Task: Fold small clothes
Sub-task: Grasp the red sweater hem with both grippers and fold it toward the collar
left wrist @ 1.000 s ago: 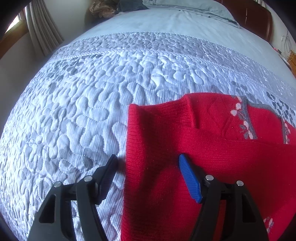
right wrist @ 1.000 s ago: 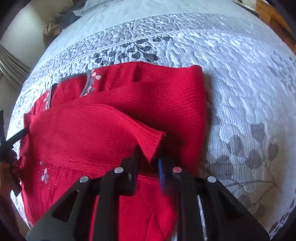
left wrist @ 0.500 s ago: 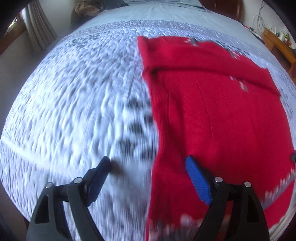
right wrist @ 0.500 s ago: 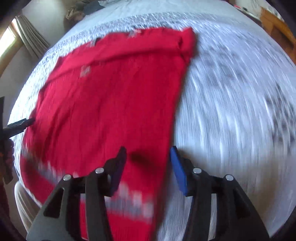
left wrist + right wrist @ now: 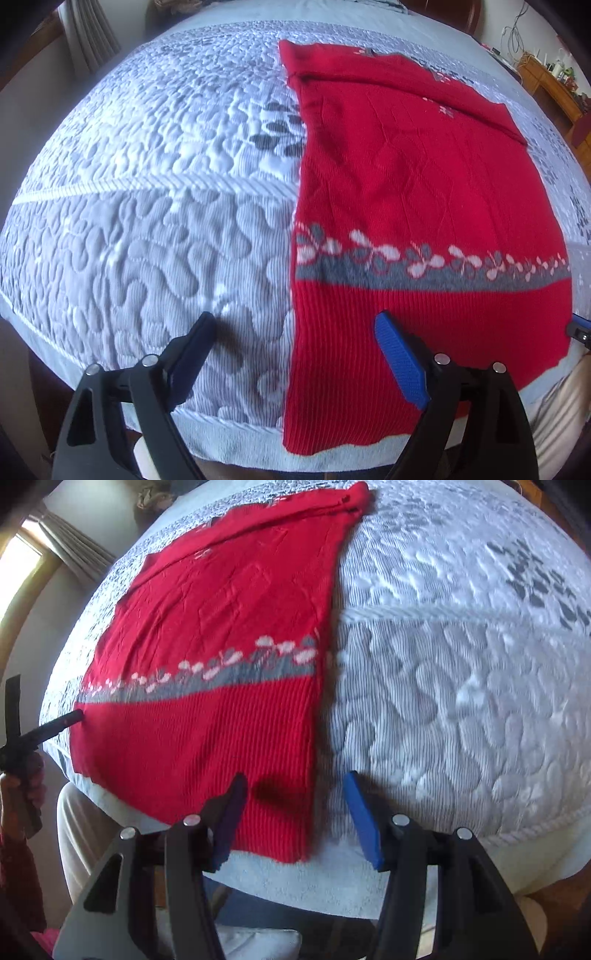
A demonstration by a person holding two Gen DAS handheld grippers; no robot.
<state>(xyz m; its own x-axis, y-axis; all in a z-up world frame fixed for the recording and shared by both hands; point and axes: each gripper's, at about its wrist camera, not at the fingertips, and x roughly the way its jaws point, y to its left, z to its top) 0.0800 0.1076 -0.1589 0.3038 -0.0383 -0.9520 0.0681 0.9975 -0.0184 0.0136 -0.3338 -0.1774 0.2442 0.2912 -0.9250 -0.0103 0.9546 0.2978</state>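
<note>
Both hand-held grippers hover over the red sweater's hem at the near edge of the bed. To fold well, each should pinch one hem corner evenly. Left hand-held gripper gapes wide, empty; right hand-held gripper, jaws just opening, holds nothing.

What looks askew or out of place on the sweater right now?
Nothing serious. The red sweater lies flat on the quilt, sleeves folded in. Its ribbed hem overhangs the near bed edge slightly. Both grippers are open, holding nothing.
</note>
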